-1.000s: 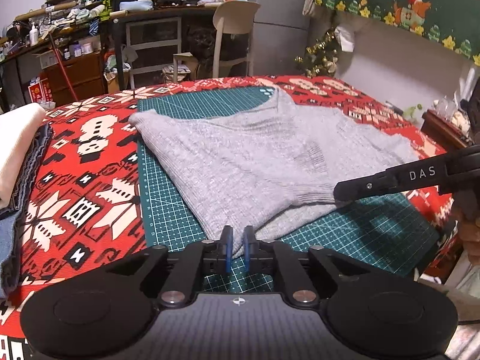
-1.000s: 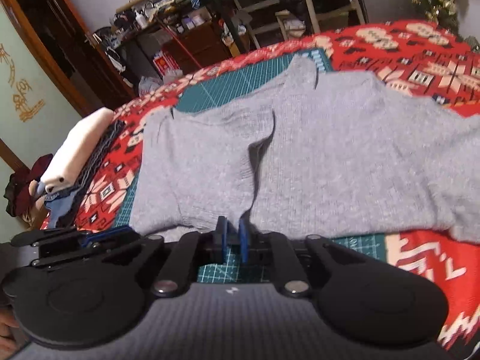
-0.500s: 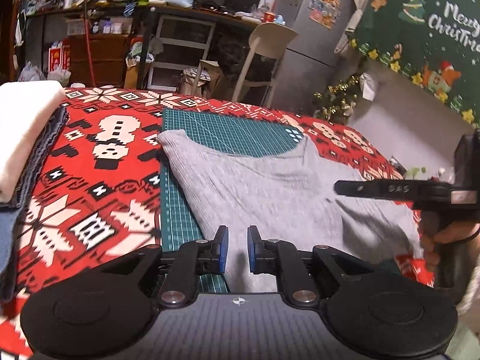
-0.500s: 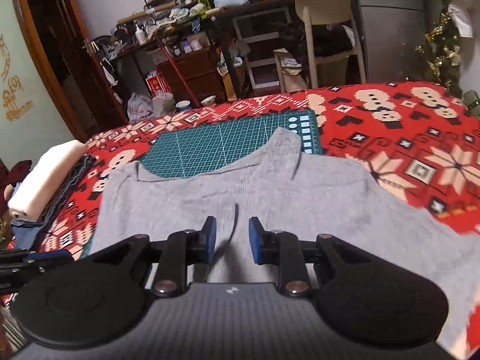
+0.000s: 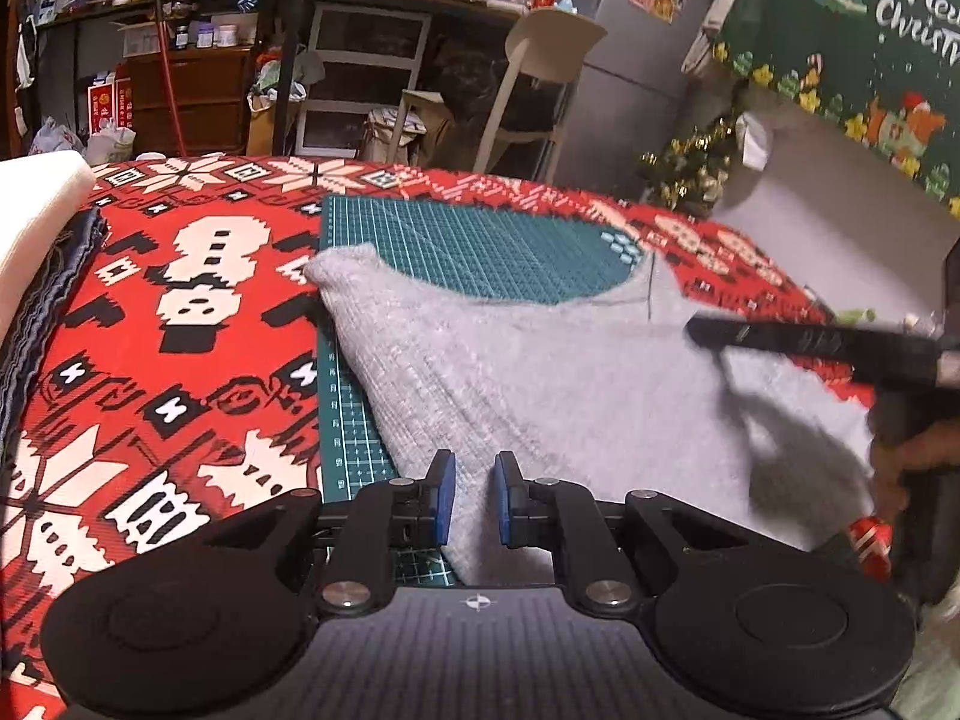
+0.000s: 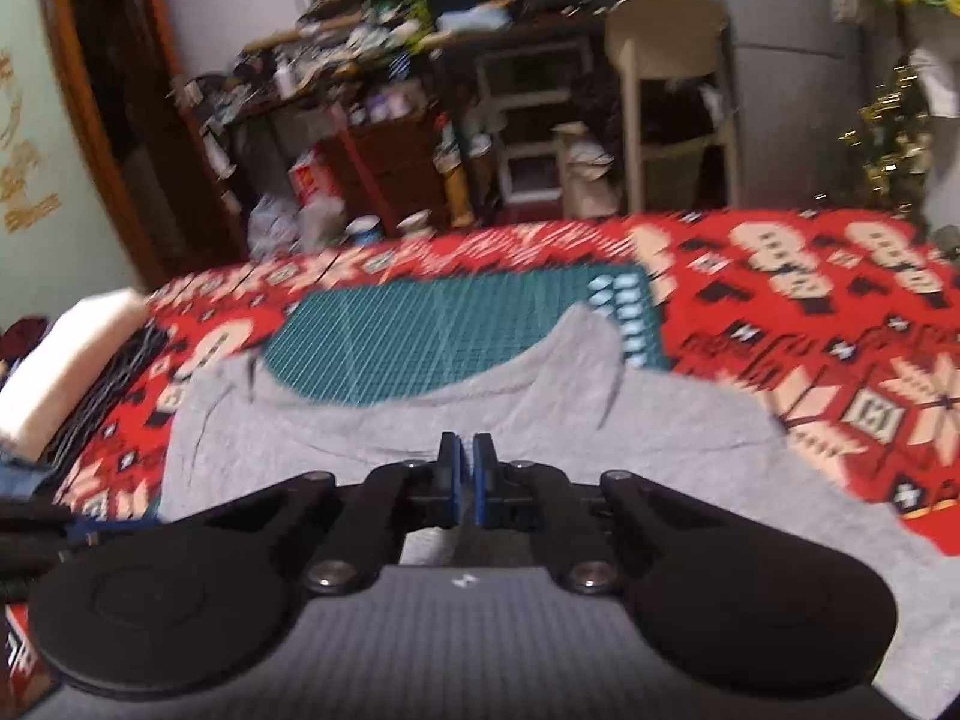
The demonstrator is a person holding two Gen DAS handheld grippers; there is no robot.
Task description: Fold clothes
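1. Our left gripper (image 5: 474, 495) is parted a little, gripping nothing, above the near hem of the grey knitted sweater (image 5: 540, 384).
2. Our right gripper (image 6: 466, 477) is nearly closed; we cannot tell whether it pinches cloth.
3. The sweater lies spread over a green gridded cutting mat (image 5: 480, 240) on the red patterned table (image 5: 180, 312).

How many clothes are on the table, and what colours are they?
Grey: 1, the sweater spread out flat.
White: 1, the folded cloth on top of the pile at the left.
Dark blue: 1 that I can tell, the folded cloth under the white one.
Total: 3
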